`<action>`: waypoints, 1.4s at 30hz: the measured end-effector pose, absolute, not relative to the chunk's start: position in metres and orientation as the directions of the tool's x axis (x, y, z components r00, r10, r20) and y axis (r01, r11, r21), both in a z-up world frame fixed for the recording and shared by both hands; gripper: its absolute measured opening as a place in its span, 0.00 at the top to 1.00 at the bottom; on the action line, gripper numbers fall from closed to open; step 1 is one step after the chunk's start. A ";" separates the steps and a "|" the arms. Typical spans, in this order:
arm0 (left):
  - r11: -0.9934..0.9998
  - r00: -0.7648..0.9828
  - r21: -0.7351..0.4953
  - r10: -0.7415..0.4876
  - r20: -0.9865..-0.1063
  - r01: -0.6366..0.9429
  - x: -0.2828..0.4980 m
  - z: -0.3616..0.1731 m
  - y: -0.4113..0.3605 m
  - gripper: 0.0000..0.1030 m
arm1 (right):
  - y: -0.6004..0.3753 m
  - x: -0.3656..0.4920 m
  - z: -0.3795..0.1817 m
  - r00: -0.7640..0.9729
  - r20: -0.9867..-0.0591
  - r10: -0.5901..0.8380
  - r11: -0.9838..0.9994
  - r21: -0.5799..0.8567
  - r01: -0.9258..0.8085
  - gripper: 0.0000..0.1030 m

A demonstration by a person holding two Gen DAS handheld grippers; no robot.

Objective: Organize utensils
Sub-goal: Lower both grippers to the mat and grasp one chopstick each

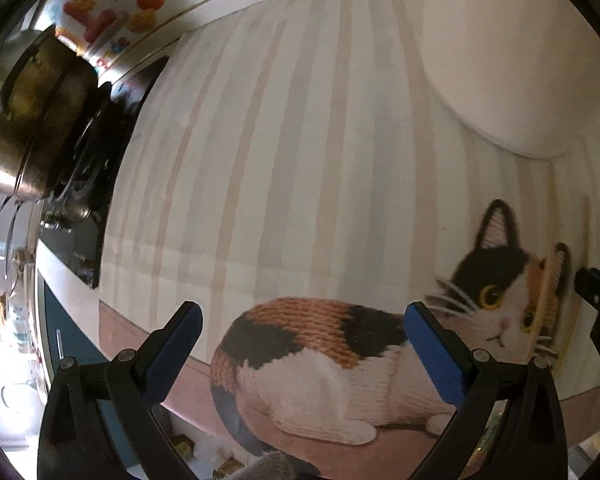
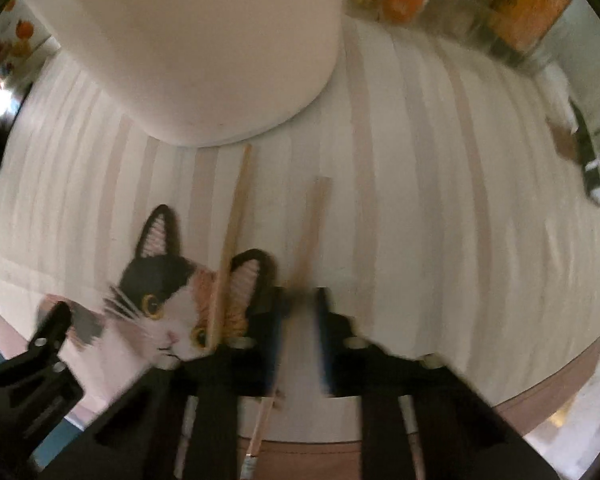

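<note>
Left gripper [image 1: 302, 330] hangs over the striped mat [image 1: 284, 152] w/ its blue-padded fingers [image 1: 176, 344] spread wide and nothing between them; the printed calico cat [image 1: 320, 364] on the mat fills the gap betw. the tips. Ahead and right of those fingers sits the white container [image 1: 516, 64], its rounded base on the mat. Far left of the fingers, a steel pot [image 1: 24, 120] on a dark stove [image 1: 100, 152], well apart from the mat's edge. Right gripper [image 2: 298, 300] has its fingers drawn close on a wooden chopstick [image 2: 310, 232]; frame is motion-blurred there, so actual pad contact is hard to confirm, but the stick runs through the narrow gap, out ahead of the tips and back under the gripper body. A 2nd chopstick [image 2: 232, 236] lies on the mat just left of the right fingers, across the cat's face and ear, its far end close to the container's base; touching or not, can't tell. The container stands straight ahead of the right fingers, past both sticks. Orange packages [image 2: 536, 8] at the counter's far edge, ahead-right. Left gripper's tip shows at lower left of the right wrist view.
</note>
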State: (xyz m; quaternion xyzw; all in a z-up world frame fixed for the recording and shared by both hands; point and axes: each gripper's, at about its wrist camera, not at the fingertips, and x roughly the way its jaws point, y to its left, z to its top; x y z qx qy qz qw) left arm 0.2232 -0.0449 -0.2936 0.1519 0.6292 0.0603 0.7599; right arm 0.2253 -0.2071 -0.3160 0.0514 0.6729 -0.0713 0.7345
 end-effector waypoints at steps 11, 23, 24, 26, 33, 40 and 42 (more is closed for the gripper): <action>0.943 0.112 0.063 0.027 -0.993 0.328 0.216 -0.304 -0.138 0.26 | -0.303 0.207 -0.311 0.055 -0.992 -0.116 0.964 -0.099 0.248 0.94; 0.923 0.099 0.047 0.010 -0.995 0.382 0.216 -0.314 -0.167 0.96 | -0.348 0.202 -0.312 0.044 -0.994 -0.104 0.947 -0.085 0.311 0.93; 0.925 0.104 0.056 0.018 -0.994 0.377 0.215 -0.313 -0.164 0.96 | -0.347 0.205 -0.311 0.045 -0.994 -0.103 0.947 -0.084 0.311 0.93; 0.933 0.103 0.061 0.026 -0.994 0.354 0.215 -0.313 -0.154 0.96 | -0.325 0.207 -0.316 0.047 -0.994 -0.100 0.948 -0.081 0.307 0.93; 0.963 0.094 0.062 0.039 -0.995 0.262 0.212 -0.306 -0.114 0.96 | -0.296 0.215 -0.325 0.058 -0.998 -0.027 0.968 -0.011 0.251 0.93; 0.974 0.070 0.034 0.019 -0.997 0.224 0.209 -0.306 -0.095 0.95 | -0.256 0.225 -0.330 0.051 -0.999 -0.011 0.986 -0.002 0.166 0.93; 0.976 0.067 0.024 0.010 -0.998 0.217 0.213 -0.304 -0.087 0.95 | -0.252 0.227 -0.332 0.020 -0.999 -0.035 0.991 -0.032 0.133 0.92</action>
